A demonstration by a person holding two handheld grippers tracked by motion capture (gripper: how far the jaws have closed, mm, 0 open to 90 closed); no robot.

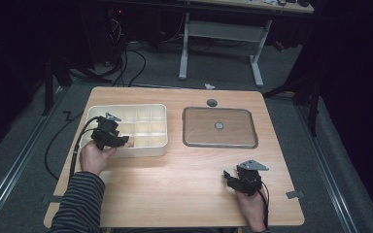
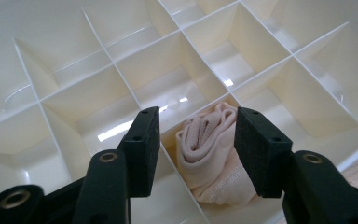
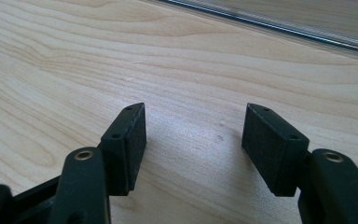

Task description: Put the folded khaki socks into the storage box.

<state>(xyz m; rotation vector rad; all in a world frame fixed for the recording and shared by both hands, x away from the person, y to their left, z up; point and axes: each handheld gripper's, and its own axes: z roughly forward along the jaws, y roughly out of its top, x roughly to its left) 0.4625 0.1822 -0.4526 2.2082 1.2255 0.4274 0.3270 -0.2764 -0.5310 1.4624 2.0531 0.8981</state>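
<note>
Scene: rolled pale pink cloth (image 2: pixel 212 158) is seen lying in a near-edge cell of cream plastic divided tray (image 1: pixel 148 109) | left gripper (image 2: pixel 196 140): jaws parted around cloth, pads clear | right gripper (image 3: pixel 193 144): spread wide, empty, over wooden table (image 1: pixel 175 184) | risk: cloth may be snagged and dragged out if lifted askew.

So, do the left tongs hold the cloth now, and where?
No. The left tongs stand open around the rolled cloth in the box; no pad presses it.

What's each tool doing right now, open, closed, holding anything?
Left tool: open, jaws either side of the rolled beige cloth in the divided tray, not gripping it.
Right tool: open, empty, over the table.
</note>
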